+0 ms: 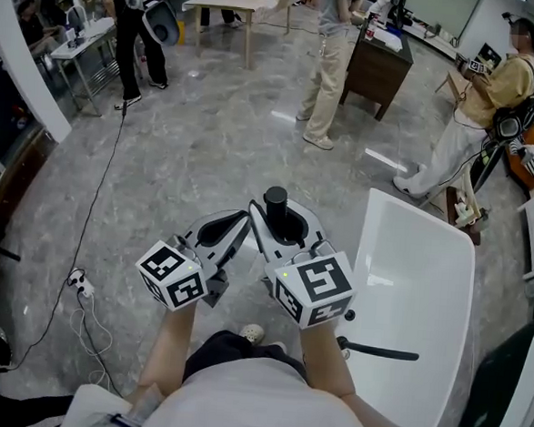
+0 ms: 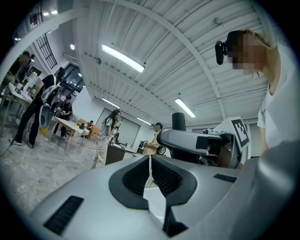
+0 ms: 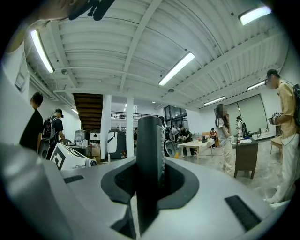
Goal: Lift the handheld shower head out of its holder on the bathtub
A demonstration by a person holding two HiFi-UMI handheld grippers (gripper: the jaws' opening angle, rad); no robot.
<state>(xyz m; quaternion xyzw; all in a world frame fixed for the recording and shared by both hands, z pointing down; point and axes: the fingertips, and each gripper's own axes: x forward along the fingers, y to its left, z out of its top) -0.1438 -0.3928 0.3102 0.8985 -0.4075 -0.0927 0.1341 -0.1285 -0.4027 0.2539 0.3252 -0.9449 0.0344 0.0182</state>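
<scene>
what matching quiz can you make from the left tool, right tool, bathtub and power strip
Things:
1 left tool
2 right tool
3 bathtub
4 power strip

States or places:
a on the floor at the left
b shut on the shower head
c white, at the right
d shut, empty

Pairs: 1-d, 2-b, 3-c, 4-a

I see grey marble floor (image 1: 217,150). White bathtub (image 1: 414,264) stands on it at right. Black cable (image 1: 103,187) and white power strip (image 1: 81,284) lie on it at left.
</scene>
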